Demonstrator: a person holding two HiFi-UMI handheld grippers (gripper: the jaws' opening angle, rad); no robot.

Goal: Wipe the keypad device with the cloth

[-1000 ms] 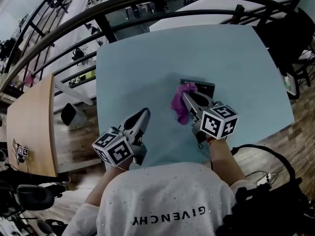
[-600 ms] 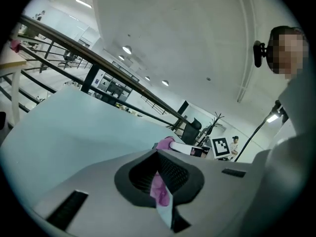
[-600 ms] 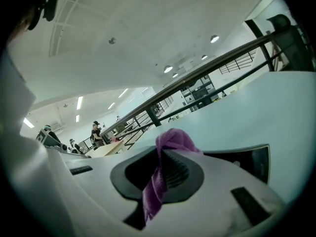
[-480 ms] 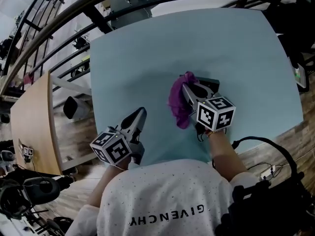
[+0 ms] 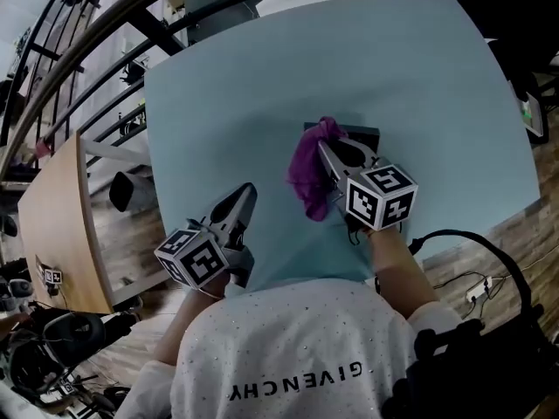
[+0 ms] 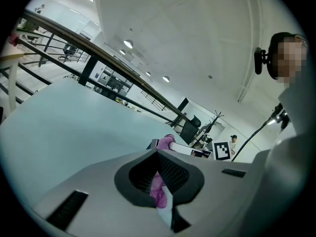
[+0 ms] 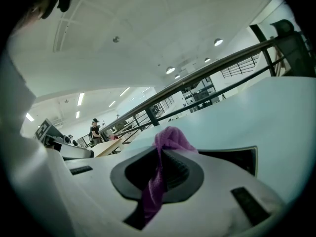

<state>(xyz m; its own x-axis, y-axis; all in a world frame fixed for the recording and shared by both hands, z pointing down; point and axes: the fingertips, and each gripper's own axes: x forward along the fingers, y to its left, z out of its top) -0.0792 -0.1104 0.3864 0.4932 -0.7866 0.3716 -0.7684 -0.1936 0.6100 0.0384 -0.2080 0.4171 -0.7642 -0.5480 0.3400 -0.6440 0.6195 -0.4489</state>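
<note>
The dark keypad device (image 5: 360,136) lies flat on the light blue table (image 5: 244,85), right of its middle. A purple cloth (image 5: 308,171) covers the device's left end and hangs down toward me. My right gripper (image 5: 325,148) is shut on the cloth, its tips at that left end. In the right gripper view the cloth (image 7: 170,139) bunches at the jaw tips with the device (image 7: 239,157) just behind them. My left gripper (image 5: 247,192) hovers to the left near the table's front edge, shut and holding nothing; its own view shows the cloth (image 6: 168,141) past the closed tips.
A wooden table (image 5: 52,225) stands to the left across a gap of floor. A dark railing (image 5: 105,24) curves behind the blue table. Cables (image 5: 463,243) lie on the floor at the right. A person (image 7: 94,130) stands far off.
The right gripper and cloth stay at the device's left end, shifted only slightly. The head camera has tilted, so the table sits higher in view. The left gripper holds its place.
</note>
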